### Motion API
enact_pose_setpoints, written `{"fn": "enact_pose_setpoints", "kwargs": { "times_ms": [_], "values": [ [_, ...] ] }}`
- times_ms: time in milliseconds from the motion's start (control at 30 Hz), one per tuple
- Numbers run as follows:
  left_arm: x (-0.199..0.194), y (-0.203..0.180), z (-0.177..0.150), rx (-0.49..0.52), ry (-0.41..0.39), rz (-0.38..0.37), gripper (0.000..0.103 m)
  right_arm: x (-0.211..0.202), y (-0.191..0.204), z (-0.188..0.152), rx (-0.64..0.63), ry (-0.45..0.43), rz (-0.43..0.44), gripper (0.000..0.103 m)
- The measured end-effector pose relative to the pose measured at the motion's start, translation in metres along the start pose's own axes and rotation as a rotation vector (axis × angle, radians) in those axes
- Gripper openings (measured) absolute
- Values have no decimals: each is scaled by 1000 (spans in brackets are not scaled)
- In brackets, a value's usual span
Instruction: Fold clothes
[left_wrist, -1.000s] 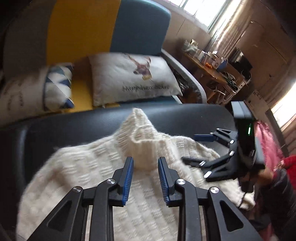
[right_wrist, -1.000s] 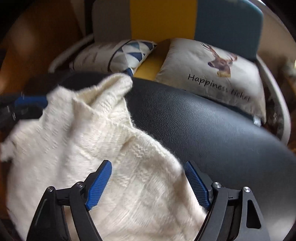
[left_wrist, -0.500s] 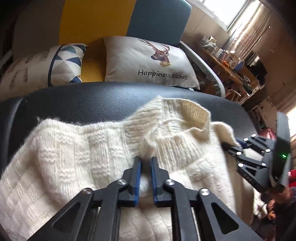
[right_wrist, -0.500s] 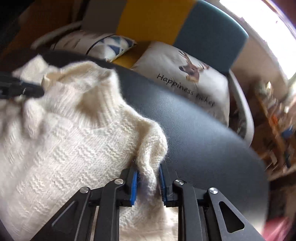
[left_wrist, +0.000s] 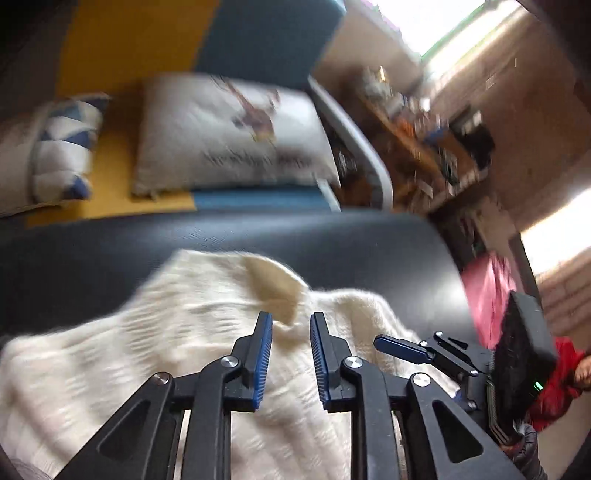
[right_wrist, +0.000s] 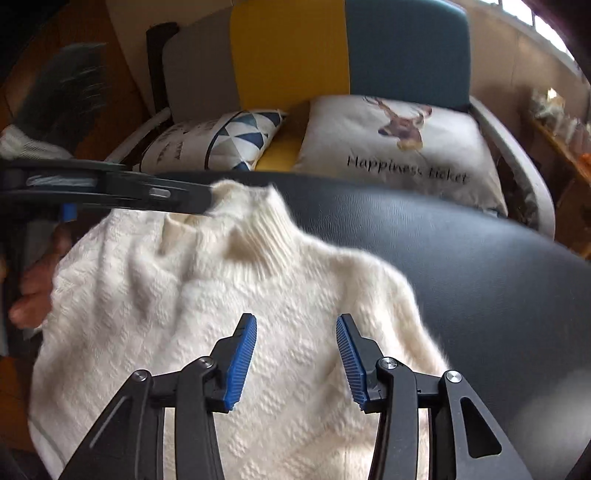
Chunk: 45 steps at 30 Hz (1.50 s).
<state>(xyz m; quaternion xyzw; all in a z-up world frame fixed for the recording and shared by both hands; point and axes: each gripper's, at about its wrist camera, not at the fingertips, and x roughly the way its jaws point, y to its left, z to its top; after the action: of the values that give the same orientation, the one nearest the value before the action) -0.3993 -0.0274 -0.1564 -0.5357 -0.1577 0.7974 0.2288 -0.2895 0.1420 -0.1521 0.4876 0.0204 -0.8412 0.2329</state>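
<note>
A cream knitted sweater (right_wrist: 229, 295) lies spread on a black leather surface (right_wrist: 480, 280), its ribbed collar (right_wrist: 273, 236) pointing toward the sofa. My right gripper (right_wrist: 295, 332) stands open over the sweater's shoulder area with nothing between its pads. My left gripper (left_wrist: 291, 332) is open too, hovering just behind the collar (left_wrist: 273, 288). In the right wrist view the left gripper (right_wrist: 199, 195) shows side-on at the collar's left edge. One blue finger of my right gripper (left_wrist: 399, 349) shows at the sweater's right edge. The left wrist view is motion-blurred.
Behind the leather surface is a sofa with a deer-print pillow (right_wrist: 399, 144) and a blue-triangle pillow (right_wrist: 229, 136). A hand (right_wrist: 33, 291) is at the sweater's left edge. A cluttered shelf (left_wrist: 424, 140) and pink fabric (left_wrist: 487, 291) lie to the right.
Half a second ago both grippers were shut on folds of the sweater. Both have let go, opened and pulled back, and the sweater now lies flatter on the leather.
</note>
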Motion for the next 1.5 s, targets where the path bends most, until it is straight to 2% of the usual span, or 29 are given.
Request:
{"fn": "enact_pose_setpoints", "kwargs": {
  "times_ms": [33,67,133,200,233,267,300,333,367,400,467,500,567,600,633,733,833,867,1000,1100,1200,1267,1300,1367,1433,1500],
  "values": [
    [11,-2,5,-3,21,0,22,1,-4,-4,14,4,10,57],
    [21,-4,11,-7,44,-4,27,2,-8,-7,19,6,4,59],
    [41,-3,21,-37,115,-35,30,5,-12,-12,17,10,-5,60],
    [59,-2,27,-53,177,-50,29,6,-15,-15,25,4,5,61],
    [65,-2,28,-49,193,-64,23,7,-15,-17,14,6,-4,64],
    [62,-6,27,-29,165,-104,6,8,-16,-19,3,9,-14,65],
    [58,-10,26,-6,132,-147,2,9,-16,-21,-8,12,-23,67],
    [49,-15,24,26,76,-191,2,9,-19,-24,-16,2,-43,67],
    [39,-20,23,61,17,-203,4,9,-23,-27,-24,-8,-64,67],
    [39,-20,23,73,-6,-168,4,9,-26,-30,-31,-19,-85,67],
    [54,-12,26,69,13,-4,4,8,-32,-33,-33,-37,-128,67],
    [67,-7,26,79,43,108,3,7,-34,-34,-27,-39,-131,67],
    [65,-6,25,84,25,87,6,6,-35,-35,-24,-42,-135,68],
    [53,-5,24,75,8,68,8,5,-36,-36,-28,-45,-135,69],
    [42,-3,22,65,-10,49,15,5,-36,-35,-28,-43,-135,69],
    [7,2,17,39,-63,3,17,5,-34,-28,-12,-8,-151,69],
    [-41,23,3,57,-143,118,18,-6,-16,-16,-29,-31,-132,72],
    [-56,33,0,86,-167,180,19,-7,-8,-11,-40,-38,-112,73],
    [-78,59,-5,122,-150,245,22,-6,27,9,-70,-46,-30,76],
    [-73,55,-9,265,-145,330,25,4,42,18,-47,-27,15,77],
    [-43,52,-7,374,-94,434,25,16,40,20,-7,-12,21,77],
    [-25,61,-7,378,3,389,25,27,36,21,3,1,13,77],
    [-16,65,-10,383,54,340,26,33,35,22,4,9,7,77],
    [-12,64,-21,431,48,346,29,40,35,19,-3,9,14,79],
    [-13,64,-30,450,40,327,30,46,38,19,-21,-9,19,91],
    [-18,66,-35,428,16,342,18,50,44,22,-42,-26,-23,92]
  ]
}}
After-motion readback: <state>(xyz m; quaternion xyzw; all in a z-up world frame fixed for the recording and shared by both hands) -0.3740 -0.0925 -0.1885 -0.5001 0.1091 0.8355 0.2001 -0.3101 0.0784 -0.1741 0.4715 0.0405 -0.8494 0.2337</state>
